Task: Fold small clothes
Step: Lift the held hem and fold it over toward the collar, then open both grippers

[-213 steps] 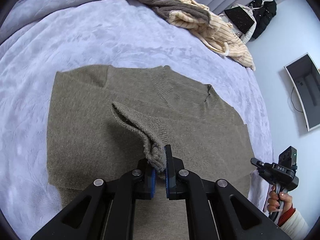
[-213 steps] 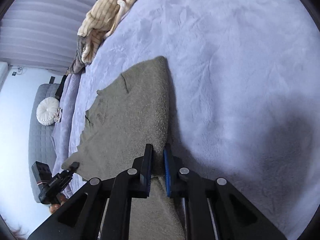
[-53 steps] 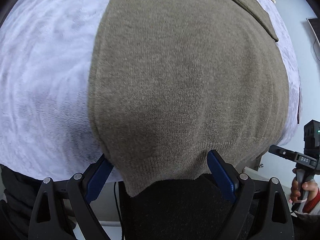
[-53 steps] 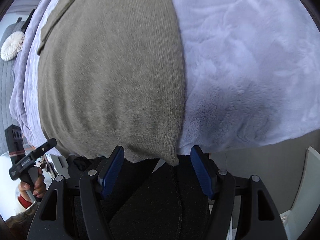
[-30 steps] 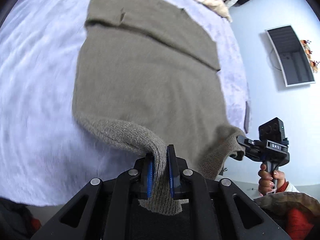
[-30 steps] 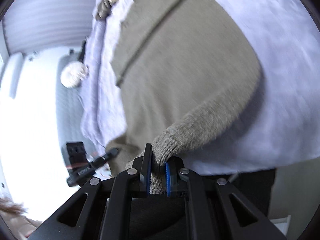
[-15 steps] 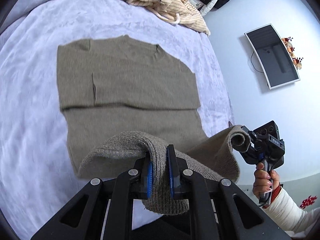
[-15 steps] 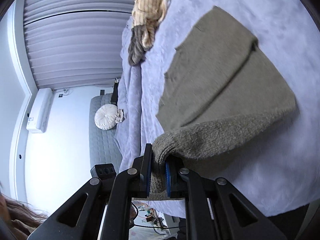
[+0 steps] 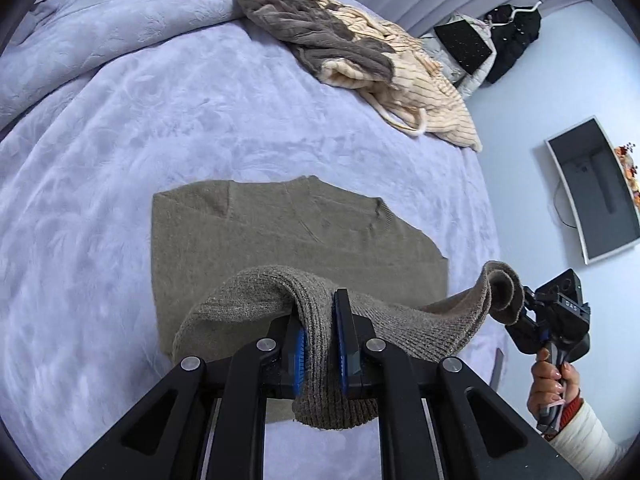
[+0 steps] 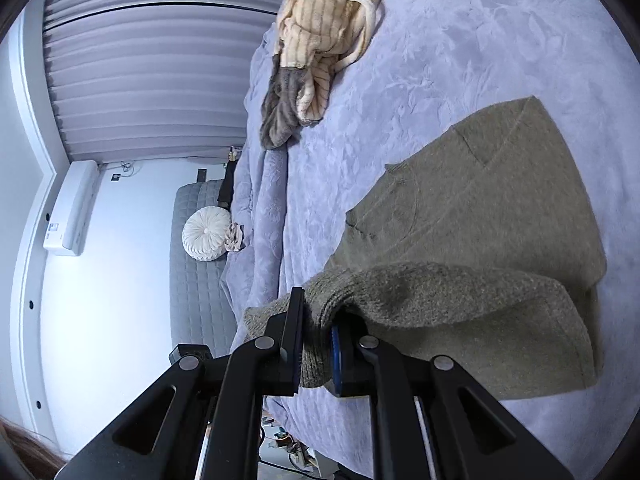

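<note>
An olive-brown knit sweater point(image 9: 288, 232) point(image 10: 480, 208) lies on the lavender bed cover, sleeves folded in, neck toward the far side. Its ribbed bottom hem is lifted off the bed and curls over the flat body. My left gripper point(image 9: 320, 336) is shut on one corner of that hem, with knit hanging out between the blue pads. My right gripper point(image 10: 316, 344) is shut on the other hem corner; in the left wrist view the right gripper point(image 9: 520, 312) shows at the right edge, a hand around its handle.
A heap of cream striped and grey clothes point(image 9: 360, 56) point(image 10: 320, 32) lies at the far side of the bed. A rumpled duvet point(image 9: 100, 32) rises at the far left. A wall screen point(image 9: 596, 188) and a hanging black garment point(image 9: 508, 28) are beyond the bed's right edge.
Both grippers carried the hem further over the sweater toward the neck. Less of the sweater's lower half shows, and the lifted fold reaches across more of the body.
</note>
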### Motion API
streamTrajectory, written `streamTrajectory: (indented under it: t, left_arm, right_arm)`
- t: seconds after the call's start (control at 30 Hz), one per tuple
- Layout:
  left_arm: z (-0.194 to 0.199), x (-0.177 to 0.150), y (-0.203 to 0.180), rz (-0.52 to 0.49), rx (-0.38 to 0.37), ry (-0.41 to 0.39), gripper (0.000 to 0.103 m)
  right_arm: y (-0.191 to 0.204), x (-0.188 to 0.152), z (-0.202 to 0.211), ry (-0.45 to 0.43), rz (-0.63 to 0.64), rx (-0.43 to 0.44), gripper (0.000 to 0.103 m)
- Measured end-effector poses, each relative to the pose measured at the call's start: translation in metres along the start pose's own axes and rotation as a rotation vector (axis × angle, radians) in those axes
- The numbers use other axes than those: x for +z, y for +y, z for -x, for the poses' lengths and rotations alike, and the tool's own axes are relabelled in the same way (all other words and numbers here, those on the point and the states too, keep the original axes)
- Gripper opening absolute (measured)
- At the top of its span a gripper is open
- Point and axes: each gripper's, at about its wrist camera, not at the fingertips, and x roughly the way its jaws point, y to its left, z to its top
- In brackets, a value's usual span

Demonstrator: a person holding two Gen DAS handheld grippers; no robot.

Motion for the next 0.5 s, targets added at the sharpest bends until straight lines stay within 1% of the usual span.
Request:
streamTrajectory:
  t: [0.07, 0.13, 0.2, 0.27, 0.37, 0.43, 0.47, 0.5]
  left_arm:
    - [-0.027, 0.010, 0.008, 0.015, 0.045, 0.010, 0.014]
    - [-0.052, 0.018, 0.016, 0.023, 0.071, 0.023, 0.014]
    - [-0.076, 0.025, 0.023, 0.016, 0.112, 0.019, 0.014]
    - [-0.094, 0.028, 0.029, 0.011, 0.137, 0.035, 0.014]
    - [-0.114, 0.031, 0.033, -0.010, 0.190, 0.037, 0.015]
    - [-0.120, 0.033, 0.038, 0.016, 0.190, 0.035, 0.015]
    - [-0.121, 0.035, 0.040, 0.036, 0.190, 0.030, 0.019]
    - [-0.120, 0.036, 0.041, 0.049, 0.192, 0.024, 0.019]
  right_arm:
    - [-0.018, 0.019, -0.017, 0.013, -0.028, -0.027, 0.012]
    - [-0.040, 0.034, -0.034, 0.024, -0.060, -0.046, 0.012]
    - [-0.062, 0.047, -0.049, 0.027, -0.090, -0.048, 0.012]
    - [-0.080, 0.055, -0.059, 0.016, -0.118, -0.047, 0.012]
    - [-0.098, 0.065, -0.070, 0.004, -0.132, -0.030, 0.012]
    - [-0.104, 0.071, -0.073, 0.000, -0.131, -0.009, 0.012]
    - [-0.105, 0.073, -0.075, -0.001, -0.125, -0.004, 0.012]
    - [-0.106, 0.075, -0.075, -0.002, -0.121, 0.000, 0.013]
